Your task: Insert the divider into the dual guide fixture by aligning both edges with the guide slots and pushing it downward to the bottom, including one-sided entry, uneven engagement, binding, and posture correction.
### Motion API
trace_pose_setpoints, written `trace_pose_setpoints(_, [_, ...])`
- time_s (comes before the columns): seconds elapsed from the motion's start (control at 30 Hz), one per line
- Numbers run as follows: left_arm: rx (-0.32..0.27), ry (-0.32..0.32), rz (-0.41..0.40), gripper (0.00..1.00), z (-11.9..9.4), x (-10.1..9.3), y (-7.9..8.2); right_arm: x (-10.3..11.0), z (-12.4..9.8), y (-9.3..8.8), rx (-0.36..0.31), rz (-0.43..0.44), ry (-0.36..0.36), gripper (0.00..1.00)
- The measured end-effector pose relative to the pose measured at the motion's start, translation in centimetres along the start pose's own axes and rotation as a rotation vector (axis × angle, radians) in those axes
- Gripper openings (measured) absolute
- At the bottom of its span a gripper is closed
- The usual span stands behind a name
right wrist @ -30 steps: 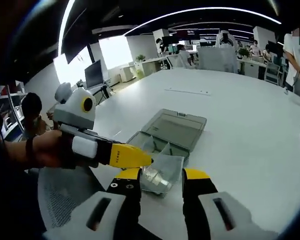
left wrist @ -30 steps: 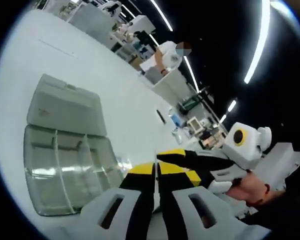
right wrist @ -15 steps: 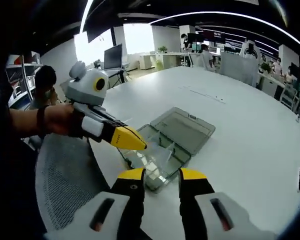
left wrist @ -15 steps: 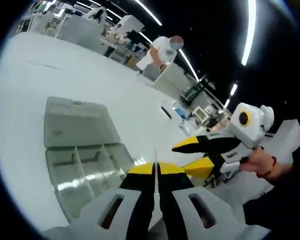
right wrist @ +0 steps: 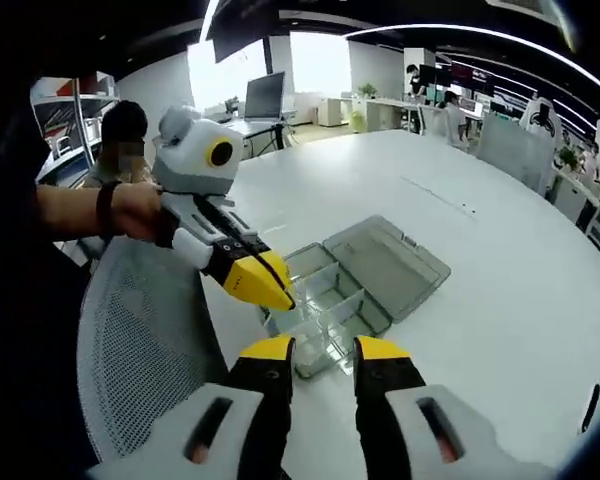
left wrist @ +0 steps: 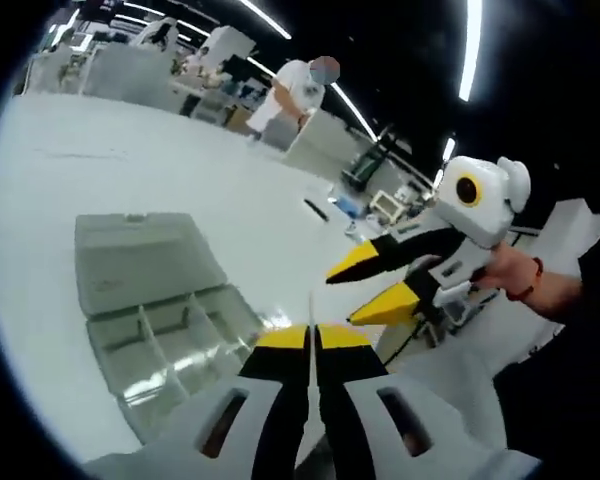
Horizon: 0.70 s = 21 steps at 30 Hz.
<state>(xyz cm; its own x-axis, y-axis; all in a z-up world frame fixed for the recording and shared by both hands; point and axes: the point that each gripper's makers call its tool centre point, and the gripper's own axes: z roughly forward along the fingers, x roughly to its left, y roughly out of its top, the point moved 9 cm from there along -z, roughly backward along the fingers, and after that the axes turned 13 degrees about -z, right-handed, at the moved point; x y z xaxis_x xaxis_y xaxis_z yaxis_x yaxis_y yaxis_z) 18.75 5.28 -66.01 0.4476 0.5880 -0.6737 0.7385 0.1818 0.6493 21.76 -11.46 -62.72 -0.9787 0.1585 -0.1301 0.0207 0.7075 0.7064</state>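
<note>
A clear plastic compartment box [left wrist: 170, 340] lies on the white table [left wrist: 180, 170] with its lid [left wrist: 145, 262] folded open flat behind it. My left gripper [left wrist: 311, 335] is shut on a thin clear divider [left wrist: 311, 310], seen edge-on as a pale line rising between the jaws. In the right gripper view, the left gripper [right wrist: 265, 285] hangs over the near corner of the box [right wrist: 330, 300], beside the lid [right wrist: 385, 262]. My right gripper [right wrist: 325, 350] is open, with nothing between its jaws. It hovers to the right of the box [left wrist: 375, 283], apart from the divider.
A grey mesh chair [right wrist: 150, 340] stands at the table's near edge, under the person's left hand. A small dark pen-like object [left wrist: 315, 208] lies further along the table. One person stands in the background [left wrist: 300, 90]; another sits behind the left gripper [right wrist: 125, 140].
Both cameras have swung. The right gripper has drawn up and away from the left jaws. The left gripper, still holding the divider, now sits lower over the box's near corner.
</note>
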Motion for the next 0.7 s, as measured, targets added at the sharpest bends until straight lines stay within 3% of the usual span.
trace_pose_setpoints(0.1, [0.006,-0.01,0.022,0.0,-0.1,-0.1,0.2,-0.1,0.0,0.2,0.027,-0.064,0.039,0.2])
trace_pose_setpoints(0.17, [0.016,-0.012,0.094,0.0,-0.2,-0.1,0.3,-0.1,0.0,0.4,0.025,-0.102,0.06,0.2])
trace_pose_setpoints(0.4, [0.077,0.009,0.183,0.0,0.2,-0.5,0.1,0.0,0.7,1.1,0.029,-0.161,0.128,0.18])
trace_pose_setpoints(0.7, [0.154,-0.054,0.293,0.0,0.4,-1.5,0.0,0.2,1.4,0.9,0.065,-0.232,0.253,0.09])
